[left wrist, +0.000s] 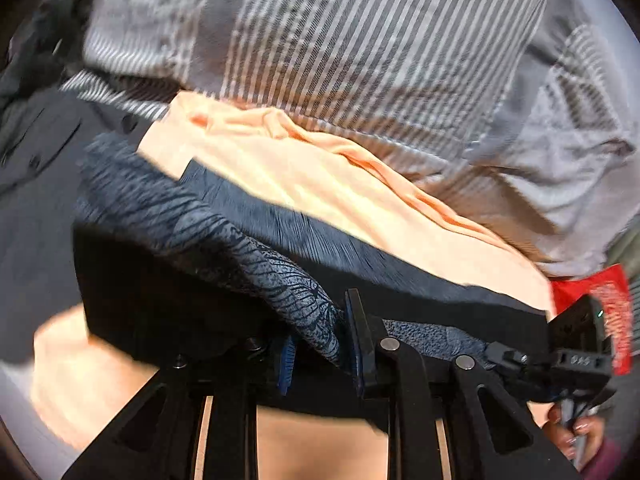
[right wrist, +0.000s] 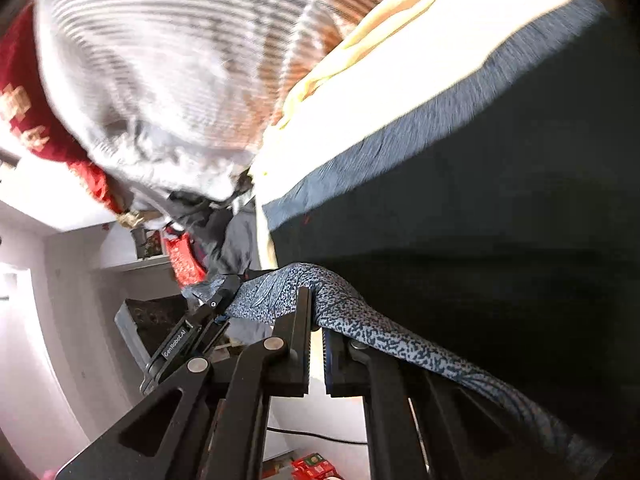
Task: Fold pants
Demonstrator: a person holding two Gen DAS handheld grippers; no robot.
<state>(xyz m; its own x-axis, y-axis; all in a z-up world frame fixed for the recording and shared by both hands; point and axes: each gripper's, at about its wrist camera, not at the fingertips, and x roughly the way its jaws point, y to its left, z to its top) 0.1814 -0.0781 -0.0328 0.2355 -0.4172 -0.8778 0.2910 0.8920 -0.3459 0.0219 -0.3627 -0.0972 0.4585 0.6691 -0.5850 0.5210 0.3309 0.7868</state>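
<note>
The pants (left wrist: 208, 232) are dark blue with a pale leaf-like print, lifted and stretched between both grippers above a peach cloth (left wrist: 304, 184). My left gripper (left wrist: 324, 332) is shut on a bunched edge of the pants, with the fabric draped over one finger. My right gripper (right wrist: 318, 320) is shut on the same edge of the pants (right wrist: 400, 340), further along. In the left wrist view the right gripper (left wrist: 504, 354) pinches the edge at the lower right, with a hand (left wrist: 576, 432) behind it. The right wrist view has the left gripper (right wrist: 218, 304) pinching the edge at centre left.
Grey striped bedding (left wrist: 360, 60) lies crumpled behind the peach cloth. A dark garment (left wrist: 36, 184) is at the left and a red bag (left wrist: 600, 292) at the right. The right wrist view takes in white walls, a shelf and a dark box (right wrist: 136, 320) below the bed.
</note>
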